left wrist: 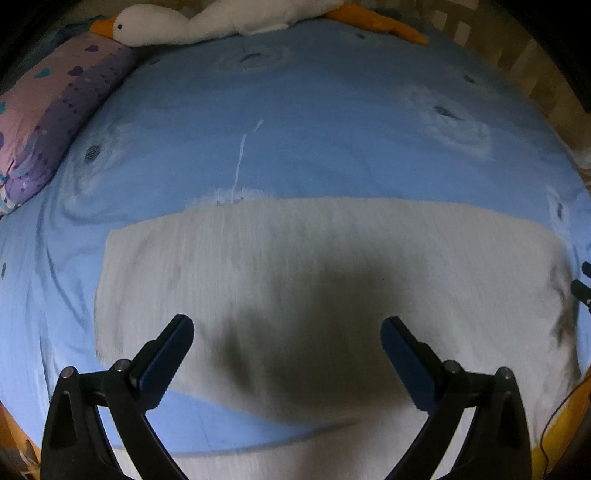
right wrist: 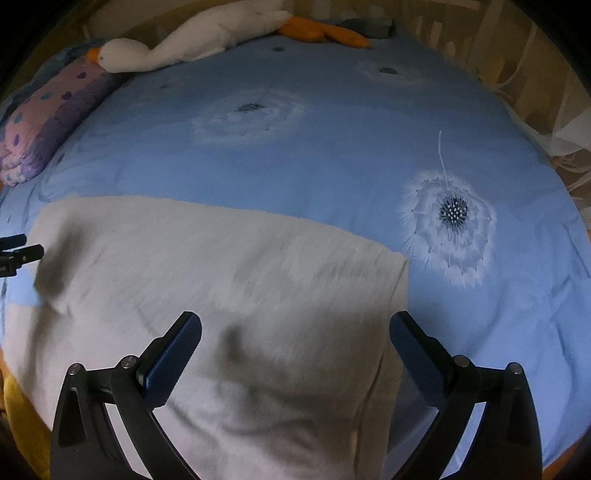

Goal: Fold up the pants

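Light grey pants (left wrist: 314, 258) lie spread flat across a blue bedspread (left wrist: 314, 140), their far edge running straight from left to right. In the right wrist view the same pants (right wrist: 207, 266) fill the lower left, with a squared corner at the right. My left gripper (left wrist: 287, 332) hovers open over the pants, casting a dark shadow on the cloth. My right gripper (right wrist: 295, 328) is open too, above the right part of the pants, holding nothing. The right gripper's tips (left wrist: 583, 284) show at the left wrist view's right edge.
A white plush goose (left wrist: 192, 22) with orange beak and feet lies along the bed's far edge. A purple and pink pillow (left wrist: 48, 122) sits at the far left. A dandelion print (right wrist: 452, 221) marks the blue bedspread (right wrist: 332, 166) right of the pants. Sheer curtains (right wrist: 554, 110) hang at right.
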### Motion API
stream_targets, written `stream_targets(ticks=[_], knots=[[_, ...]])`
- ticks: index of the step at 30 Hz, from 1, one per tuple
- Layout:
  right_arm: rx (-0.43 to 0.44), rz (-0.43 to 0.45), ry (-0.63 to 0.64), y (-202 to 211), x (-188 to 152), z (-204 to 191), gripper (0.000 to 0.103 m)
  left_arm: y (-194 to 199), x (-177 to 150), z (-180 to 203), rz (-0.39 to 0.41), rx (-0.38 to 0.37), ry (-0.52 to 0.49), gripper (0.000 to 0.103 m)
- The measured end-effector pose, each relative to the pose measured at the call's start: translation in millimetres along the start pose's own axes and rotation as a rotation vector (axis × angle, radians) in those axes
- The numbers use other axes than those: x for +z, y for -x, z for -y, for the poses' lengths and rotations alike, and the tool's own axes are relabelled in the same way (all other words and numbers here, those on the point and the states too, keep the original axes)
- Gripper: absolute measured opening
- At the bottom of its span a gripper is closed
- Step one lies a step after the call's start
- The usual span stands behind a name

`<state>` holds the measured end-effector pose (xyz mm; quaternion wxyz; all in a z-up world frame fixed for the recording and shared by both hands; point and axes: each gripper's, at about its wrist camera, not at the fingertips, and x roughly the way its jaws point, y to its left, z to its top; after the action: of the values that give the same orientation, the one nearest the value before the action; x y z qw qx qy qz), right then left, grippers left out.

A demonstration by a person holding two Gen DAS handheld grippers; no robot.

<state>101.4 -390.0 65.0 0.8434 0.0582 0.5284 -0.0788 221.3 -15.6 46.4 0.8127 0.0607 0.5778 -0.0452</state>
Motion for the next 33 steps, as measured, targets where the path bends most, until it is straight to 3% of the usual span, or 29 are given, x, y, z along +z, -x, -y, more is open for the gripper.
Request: stream_targets(ticks=[14, 17, 21, 26, 33], knots=[[-0.037, -0.069, 0.005, -61.3, 42.3, 18.9, 0.103, -60.0, 59.9, -1.9, -0.027, -0.043, -0.103, 0.103], [-0.056, -0.093, 0.032, -75.5, 42.4, 16.7, 0.103, -74.5, 60.5, -1.3, -0.051, -0.045, -0.121, 0.103], [-0.069, -0.083, 0.066, -84.5, 40.3, 12.3, 0.103, -78.9, 58.0, -4.2, -0.023, -0.072, -0.116, 0.103], [-0.015, -0.074, 0.048, -97.9, 45.2, 19.8, 0.103, -80.0, 50.8, -6.1, 0.027, -0.086, -0.103, 0.103], [-0.011, -0.07, 0.053, -98.1, 46.6, 15.2, 0.102, -78.4, 53.9, -2.3, 0.009, -0.051, -0.097, 0.102]])
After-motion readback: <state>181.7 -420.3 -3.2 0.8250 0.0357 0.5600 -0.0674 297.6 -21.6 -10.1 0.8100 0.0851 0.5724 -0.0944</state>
